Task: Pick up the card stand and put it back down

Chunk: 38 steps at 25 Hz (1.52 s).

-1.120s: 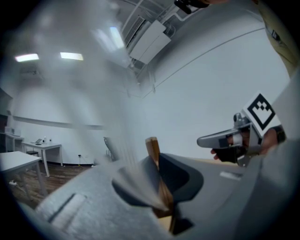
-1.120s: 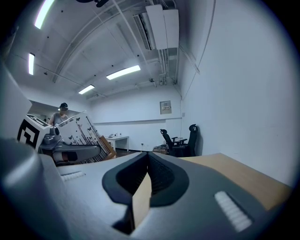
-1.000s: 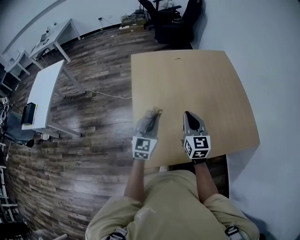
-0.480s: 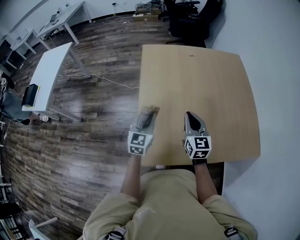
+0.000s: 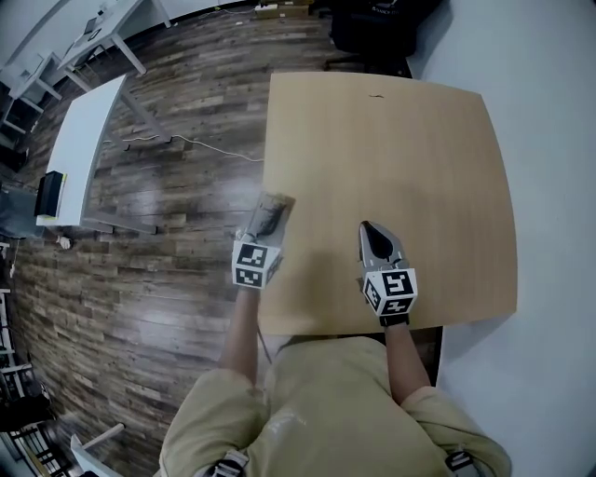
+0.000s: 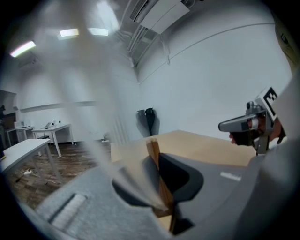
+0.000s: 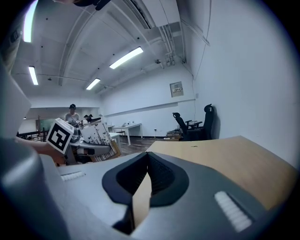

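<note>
The card stand (image 5: 271, 213), a thin wooden strip with a clear sheet, is pinched in my left gripper (image 5: 274, 203) above the left edge of the tan table (image 5: 410, 140). In the left gripper view the wooden strip (image 6: 153, 146) stands upright between the shut jaws of the left gripper (image 6: 158, 161), and the clear sheet is a blur. My right gripper (image 5: 367, 227) hovers over the table's near part, shut and empty. In the right gripper view the right gripper (image 7: 147, 157) shows its pads meeting with nothing between them, and the card stand (image 7: 96, 135) is at the left.
A white desk (image 5: 79, 168) stands on the wood floor to the left, with a cable (image 5: 186, 142) lying beside it. Black office chairs (image 5: 372, 28) sit past the table's far end. A white wall runs along the right. People (image 7: 71, 112) stand far off.
My left gripper has carried the card stand leftward and lower, to the table's left edge. The right gripper has sunk a little. Both stay shut.
</note>
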Each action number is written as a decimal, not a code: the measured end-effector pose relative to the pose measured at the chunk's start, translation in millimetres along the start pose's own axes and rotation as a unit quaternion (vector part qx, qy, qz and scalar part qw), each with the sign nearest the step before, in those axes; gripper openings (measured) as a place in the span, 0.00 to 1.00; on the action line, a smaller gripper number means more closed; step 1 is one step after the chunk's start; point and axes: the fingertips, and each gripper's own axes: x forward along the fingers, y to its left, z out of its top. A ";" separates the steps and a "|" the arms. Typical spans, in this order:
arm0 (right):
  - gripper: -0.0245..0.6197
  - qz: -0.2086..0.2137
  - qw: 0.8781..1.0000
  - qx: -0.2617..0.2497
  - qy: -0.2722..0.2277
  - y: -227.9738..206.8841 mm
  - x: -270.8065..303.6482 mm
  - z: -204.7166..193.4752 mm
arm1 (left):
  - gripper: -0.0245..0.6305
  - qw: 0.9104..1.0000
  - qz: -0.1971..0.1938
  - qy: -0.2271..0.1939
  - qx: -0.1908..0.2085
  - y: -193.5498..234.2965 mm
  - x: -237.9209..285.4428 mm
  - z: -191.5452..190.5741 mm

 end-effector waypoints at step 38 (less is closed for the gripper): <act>0.05 -0.002 0.987 0.110 0.114 -111.2 117.3 -135.4 | 0.10 0.938 -0.299 0.107 0.137 -9.0 256.9 -121.7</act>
